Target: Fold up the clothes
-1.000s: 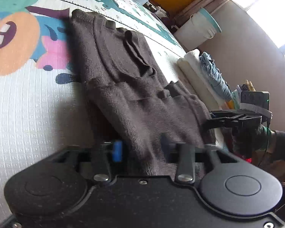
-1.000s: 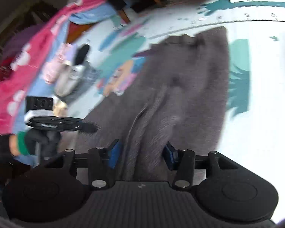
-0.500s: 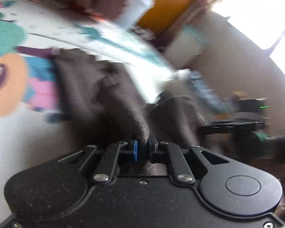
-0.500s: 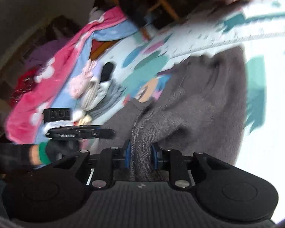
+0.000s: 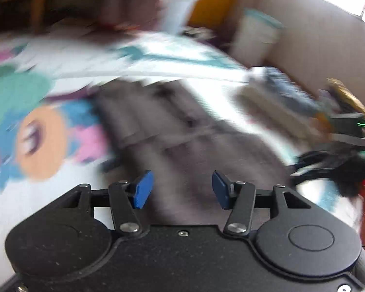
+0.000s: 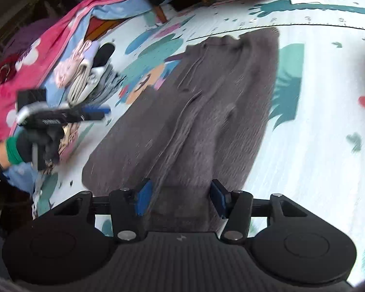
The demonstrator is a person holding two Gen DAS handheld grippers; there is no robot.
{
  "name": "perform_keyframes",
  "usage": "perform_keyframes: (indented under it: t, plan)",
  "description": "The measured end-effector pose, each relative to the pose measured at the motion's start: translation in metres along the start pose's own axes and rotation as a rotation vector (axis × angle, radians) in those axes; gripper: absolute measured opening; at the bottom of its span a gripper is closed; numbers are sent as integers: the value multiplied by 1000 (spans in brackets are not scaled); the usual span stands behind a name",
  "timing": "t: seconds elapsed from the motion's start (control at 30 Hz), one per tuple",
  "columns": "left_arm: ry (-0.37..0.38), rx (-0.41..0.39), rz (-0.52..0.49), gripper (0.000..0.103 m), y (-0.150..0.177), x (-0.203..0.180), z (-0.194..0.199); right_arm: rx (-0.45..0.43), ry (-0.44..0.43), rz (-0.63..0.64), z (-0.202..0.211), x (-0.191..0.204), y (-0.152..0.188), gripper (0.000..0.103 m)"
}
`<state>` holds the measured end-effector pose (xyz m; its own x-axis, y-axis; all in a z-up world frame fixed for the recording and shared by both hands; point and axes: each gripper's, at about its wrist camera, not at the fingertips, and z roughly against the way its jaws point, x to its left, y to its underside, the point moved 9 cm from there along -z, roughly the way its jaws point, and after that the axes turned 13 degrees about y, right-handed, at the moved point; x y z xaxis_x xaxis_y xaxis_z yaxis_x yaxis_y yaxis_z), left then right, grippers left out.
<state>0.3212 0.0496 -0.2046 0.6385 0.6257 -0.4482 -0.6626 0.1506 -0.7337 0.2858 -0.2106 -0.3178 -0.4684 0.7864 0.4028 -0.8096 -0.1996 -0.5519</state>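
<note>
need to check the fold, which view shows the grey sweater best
The right wrist view: the grey sweater lies nearly whole and fairly sharp on the play mat. The left wrist view shows the same sweater motion-blurred, its near end hidden behind the tool.

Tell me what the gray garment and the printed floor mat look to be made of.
Gray garment: probably a soft knit, wool or fleece-like; fuzzy matte surface with fine ribbing, draping in soft folds. Floor mat: likely foam or vinyl play mat; smooth printed cartoon surface with a faint embossed grid, slightly shiny.
</note>
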Motion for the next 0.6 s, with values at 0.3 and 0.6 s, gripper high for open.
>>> perform_keyframes:
  t: [0.3,0.6]
  plan:
    - [-42,271,-321,30,69,-37,-66,-64,89,-18,7,-5,-12,21]
    - [-70,335,-271,31,50,-36,-66,-86,40,-156,1,-24,4,41]
